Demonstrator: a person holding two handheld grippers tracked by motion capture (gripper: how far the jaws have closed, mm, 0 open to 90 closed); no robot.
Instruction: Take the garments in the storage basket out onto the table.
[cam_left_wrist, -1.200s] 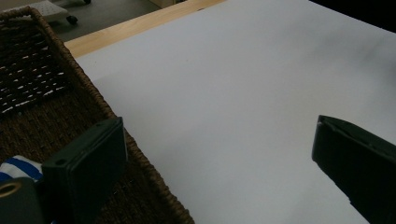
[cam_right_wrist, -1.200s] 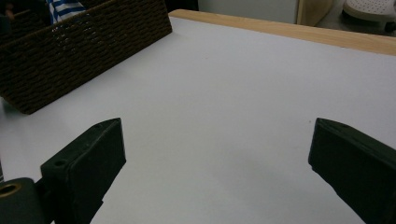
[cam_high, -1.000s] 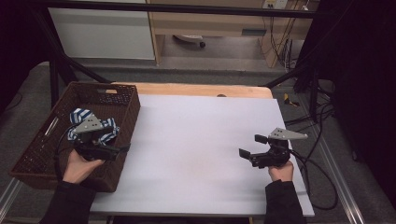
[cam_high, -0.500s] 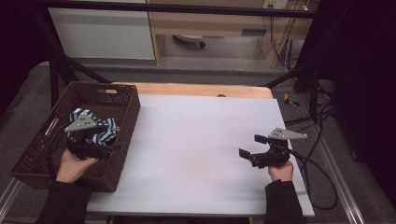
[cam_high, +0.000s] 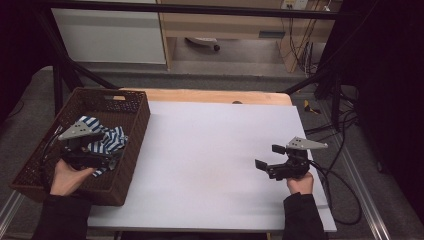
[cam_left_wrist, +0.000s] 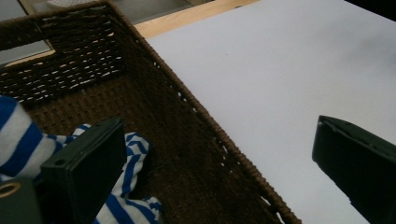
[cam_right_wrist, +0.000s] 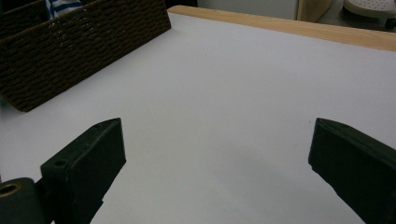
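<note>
Both sleeves are black and reach to the wrists. Each gripper is black, with two blocky, flat-faced jaws and a grey three-cornered plate on top: the left gripper, the right gripper. A black cable trails from the right one.

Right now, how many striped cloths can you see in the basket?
1. A blue-and-white striped cloth lies bunched inside the brown woven basket, at the left gripper, whose jaws are open. More could lie hidden under it or under the gripper.

Woven wicker basket (rough), striped cloth
</note>
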